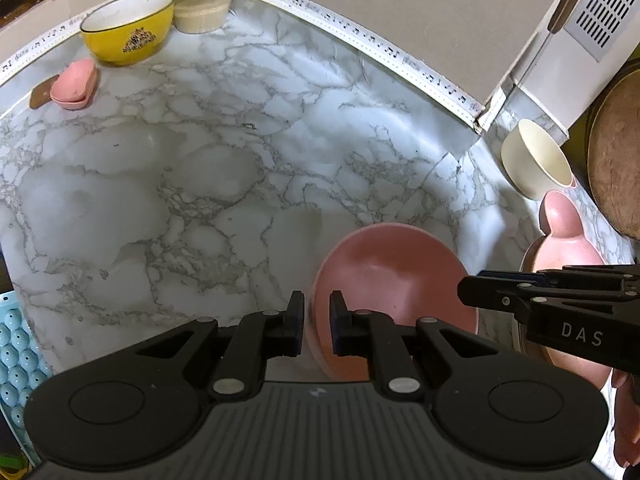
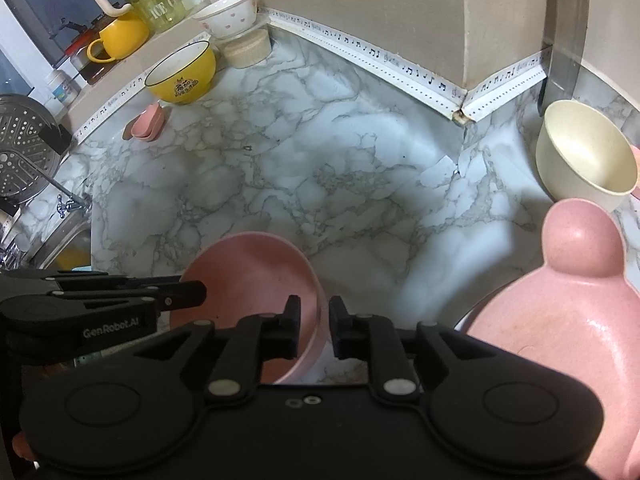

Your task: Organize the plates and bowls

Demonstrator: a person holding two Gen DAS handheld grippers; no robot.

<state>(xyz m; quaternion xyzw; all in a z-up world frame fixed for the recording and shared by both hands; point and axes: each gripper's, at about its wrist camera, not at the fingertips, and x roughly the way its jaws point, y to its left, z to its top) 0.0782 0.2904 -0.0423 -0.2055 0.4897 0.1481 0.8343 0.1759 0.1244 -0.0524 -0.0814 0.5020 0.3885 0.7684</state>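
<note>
A pink bowl (image 1: 394,276) (image 2: 256,276) sits tilted near the front of the marble counter (image 1: 200,168). My left gripper (image 1: 316,318) grips its left rim, one finger inside and one outside. My right gripper (image 2: 314,322) grips its right rim the same way; it shows from the side in the left wrist view (image 1: 480,286). A pink rabbit-shaped plate (image 2: 568,300) (image 1: 560,236) lies to the right. A cream bowl (image 2: 588,160) (image 1: 536,160) stands behind it.
A yellow bowl (image 1: 128,28) (image 2: 182,70), a white flowered bowl (image 2: 228,12) on a lidded tub, and small stacked pink dishes (image 1: 76,84) stand at the back left. A sink with a steamer basket (image 2: 24,144) is at far left. A blue mould (image 1: 16,356) lies at the left edge.
</note>
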